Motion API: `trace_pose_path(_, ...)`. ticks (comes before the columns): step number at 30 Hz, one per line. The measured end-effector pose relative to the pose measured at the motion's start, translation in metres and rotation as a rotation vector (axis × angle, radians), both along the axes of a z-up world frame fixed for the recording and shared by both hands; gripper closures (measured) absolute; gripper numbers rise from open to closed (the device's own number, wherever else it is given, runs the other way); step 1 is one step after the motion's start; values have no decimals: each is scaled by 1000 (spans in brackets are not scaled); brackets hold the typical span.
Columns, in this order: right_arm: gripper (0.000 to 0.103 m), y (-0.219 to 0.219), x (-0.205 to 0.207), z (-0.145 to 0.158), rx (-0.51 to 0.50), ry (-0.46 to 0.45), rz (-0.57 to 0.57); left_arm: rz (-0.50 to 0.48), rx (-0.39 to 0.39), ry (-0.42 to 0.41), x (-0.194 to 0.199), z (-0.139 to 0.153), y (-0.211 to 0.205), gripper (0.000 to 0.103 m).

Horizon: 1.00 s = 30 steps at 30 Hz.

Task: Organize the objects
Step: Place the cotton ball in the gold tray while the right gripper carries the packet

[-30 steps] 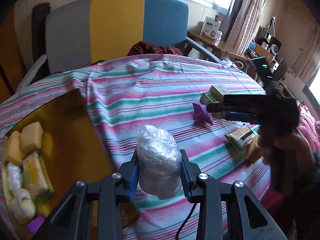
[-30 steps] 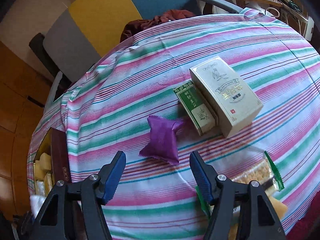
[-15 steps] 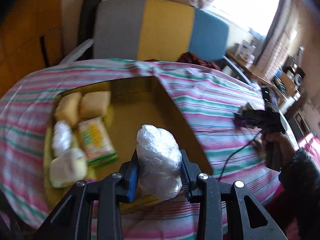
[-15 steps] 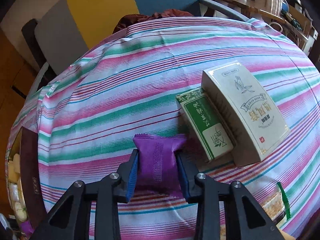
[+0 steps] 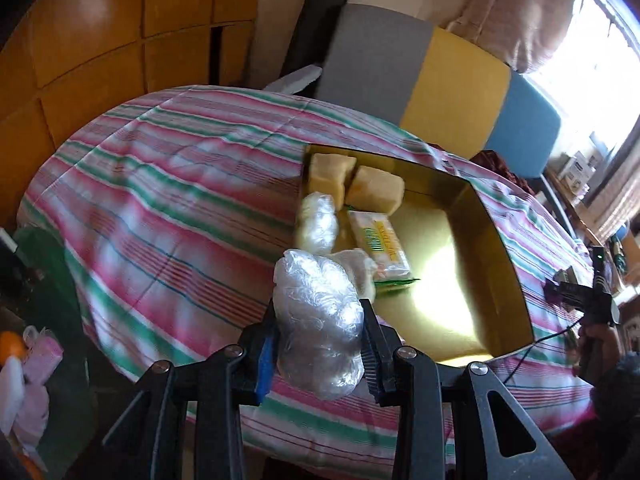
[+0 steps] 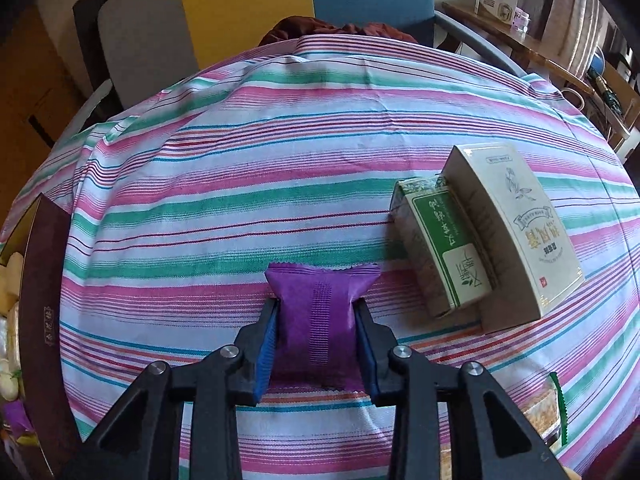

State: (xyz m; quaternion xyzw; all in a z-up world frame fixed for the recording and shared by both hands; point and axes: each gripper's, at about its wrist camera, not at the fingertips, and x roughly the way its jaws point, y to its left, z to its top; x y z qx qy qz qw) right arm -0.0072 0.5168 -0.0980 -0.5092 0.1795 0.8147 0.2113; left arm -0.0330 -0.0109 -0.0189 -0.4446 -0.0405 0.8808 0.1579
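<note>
Striped tablecloth fills both views; left gripper clamps a plastic-wrapped bundle, right gripper a purple packet.

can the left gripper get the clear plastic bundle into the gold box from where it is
Probably yes: the left gripper, shut on the clear plastic bundle, is beside the open gold box, whose right half is bare.

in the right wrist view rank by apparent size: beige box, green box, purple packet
1. beige box, largest
2. green box
3. purple packet, smallest, though it sits nearest the camera, so it is probably smaller still than it looks.
</note>
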Motion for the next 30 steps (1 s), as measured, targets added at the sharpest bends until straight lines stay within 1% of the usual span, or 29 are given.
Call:
trace_pose_path(2,68,-1,1,-1,0,1,1,-70,11,13,2,3,17,66)
trace_pose_path(4,68,-1,1,-1,-2,2,3,-127,2,18,-1,6,38,66)
trace_pose_path(6,68,-1,1,-1,-1,2,3,-180,-10,15,-3,2,60,66)
trace_pose_path(11,68,-2,1,-1,0,-2,6,-246,-52,-33,-15,-14,99,66)
trace_pose_path(14,68,-3,1,-1,2,-5,9,-246,-81,-84,-25,-32,111,65)
trace_pose_path(17,68,-3,1,-1,2,-6,13,-244,-110,-96,-29,-43,115,64)
trace_pose_path(19,68,-4,0,-1,5,-7,17,-245,-119,-106,-30,-49,117,60)
trace_pose_path(20,67,-4,0,-1,6,-7,20,-240,-119,-110,-30,-50,116,54)
trace_pose_path(22,67,-4,0,-1,7,-7,22,-227,-122,-99,-30,-49,113,36)
trace_pose_path(23,67,-4,0,-1,7,-7,23,-214,-126,-83,-29,-47,111,34)
trace_pose_path(27,67,-5,0,-1,13,-7,25,-188,-115,-54,-25,-39,101,34)
trace_pose_path(30,67,-7,0,-1,23,-6,26,-162,-135,0,-17,-27,95,34)
